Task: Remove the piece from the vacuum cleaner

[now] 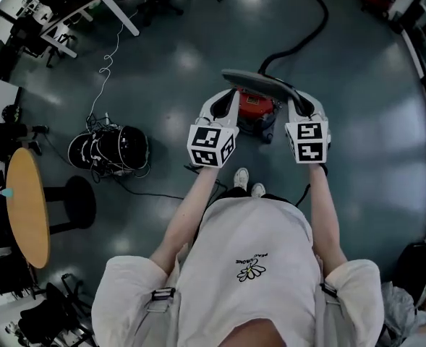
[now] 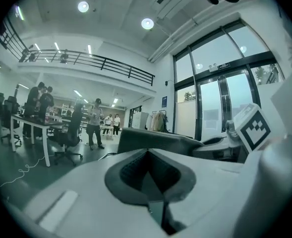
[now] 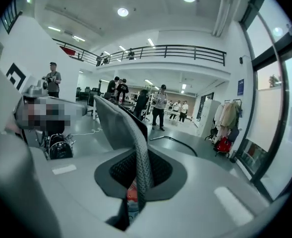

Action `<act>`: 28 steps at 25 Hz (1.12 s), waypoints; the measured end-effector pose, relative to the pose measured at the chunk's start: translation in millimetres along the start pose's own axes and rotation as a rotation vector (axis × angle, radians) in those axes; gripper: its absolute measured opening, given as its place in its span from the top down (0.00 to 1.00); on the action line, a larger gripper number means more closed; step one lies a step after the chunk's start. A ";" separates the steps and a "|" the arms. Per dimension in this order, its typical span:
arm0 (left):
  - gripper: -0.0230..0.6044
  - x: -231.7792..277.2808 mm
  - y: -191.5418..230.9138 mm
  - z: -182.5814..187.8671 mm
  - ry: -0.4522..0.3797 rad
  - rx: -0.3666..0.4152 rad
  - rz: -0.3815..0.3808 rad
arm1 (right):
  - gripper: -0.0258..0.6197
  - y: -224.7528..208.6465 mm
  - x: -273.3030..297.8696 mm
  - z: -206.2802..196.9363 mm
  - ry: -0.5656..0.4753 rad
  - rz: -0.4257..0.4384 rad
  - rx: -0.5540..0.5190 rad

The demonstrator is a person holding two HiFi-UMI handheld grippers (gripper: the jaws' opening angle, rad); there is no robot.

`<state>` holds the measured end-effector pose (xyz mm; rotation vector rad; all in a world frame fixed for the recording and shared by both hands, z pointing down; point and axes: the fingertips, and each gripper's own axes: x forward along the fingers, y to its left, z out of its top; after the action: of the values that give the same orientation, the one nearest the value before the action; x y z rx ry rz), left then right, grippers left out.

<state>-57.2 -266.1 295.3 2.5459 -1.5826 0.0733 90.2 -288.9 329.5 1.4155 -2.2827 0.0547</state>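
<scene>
Floor (image 1: 184, 63) of an open office: dark and glossy. A red vacuum cleaner (image 1: 256, 109) is being left standing on it, just ahead of the person's shoes (image 1: 241, 178). A flat grey piece (image 1: 260, 83) is being held above the vacuum cleaner, spanning both tools. It is being gripped at its left end by the closed left tool (image 1: 229, 96). Its right edge is being clamped between the jaws of the right tool (image 1: 297, 101).
</scene>
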 end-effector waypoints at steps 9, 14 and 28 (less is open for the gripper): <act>0.96 -17.1 12.8 39.2 -0.132 0.011 0.042 | 0.90 -15.3 -35.4 29.8 -0.043 -0.049 -0.034; 0.96 -11.3 32.1 24.1 -0.086 0.064 0.025 | 0.90 -1.2 -24.9 32.2 -0.046 -0.089 -0.028; 0.96 -1.2 34.5 7.9 -0.028 0.084 0.030 | 0.90 0.8 -7.8 42.3 -0.061 -0.087 -0.039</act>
<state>-88.9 -281.1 290.6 2.5973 -1.6623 0.1100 77.5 -293.2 288.7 1.5132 -2.2553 -0.0611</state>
